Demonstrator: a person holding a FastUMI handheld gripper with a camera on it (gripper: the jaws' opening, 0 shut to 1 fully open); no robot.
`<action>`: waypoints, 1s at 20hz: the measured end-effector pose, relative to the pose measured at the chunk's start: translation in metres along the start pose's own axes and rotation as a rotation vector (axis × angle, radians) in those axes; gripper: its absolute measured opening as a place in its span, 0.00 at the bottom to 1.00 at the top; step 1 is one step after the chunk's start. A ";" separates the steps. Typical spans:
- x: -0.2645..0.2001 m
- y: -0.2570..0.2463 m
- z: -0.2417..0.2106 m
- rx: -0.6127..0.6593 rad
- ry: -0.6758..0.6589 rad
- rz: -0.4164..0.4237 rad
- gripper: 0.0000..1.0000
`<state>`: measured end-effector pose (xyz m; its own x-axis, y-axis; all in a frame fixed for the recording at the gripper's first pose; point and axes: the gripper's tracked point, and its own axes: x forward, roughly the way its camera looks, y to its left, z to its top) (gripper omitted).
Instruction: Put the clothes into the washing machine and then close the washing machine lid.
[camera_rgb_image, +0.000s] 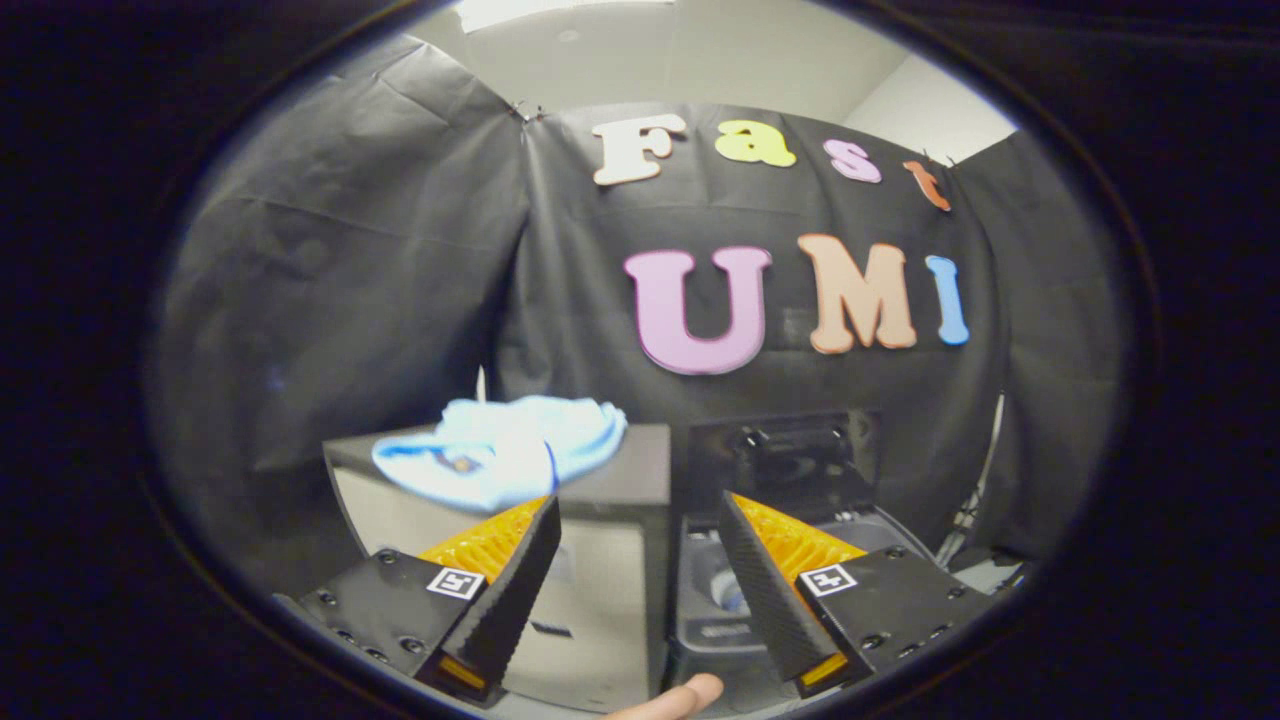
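A crumpled light-blue garment (505, 450) lies on top of a box-like cabinet (600, 590), just beyond my left finger. To its right stands the washing machine (720, 620), its dark lid (785, 460) raised upright at the back and the tub opening behind my right finger. My gripper (637, 512) is open, fingers wide apart with nothing between them, hanging short of both the garment and the machine.
The black cloth wall hangs right behind the cabinet and the machine. A fingertip of a person (675, 698) shows below, between the fingers. Some cables or a stand (975, 520) sit to the right of the machine.
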<state>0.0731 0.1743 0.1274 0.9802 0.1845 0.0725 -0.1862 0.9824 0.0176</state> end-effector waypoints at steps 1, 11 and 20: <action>0.013 0.015 0.014 0.007 -0.017 0.023 0.98; 0.140 0.085 0.007 -0.041 0.200 0.023 0.99; 0.187 0.093 -0.069 -0.001 0.626 -0.021 0.99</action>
<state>0.2433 0.3026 0.0736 0.8377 0.1478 -0.5258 -0.1665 0.9860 0.0118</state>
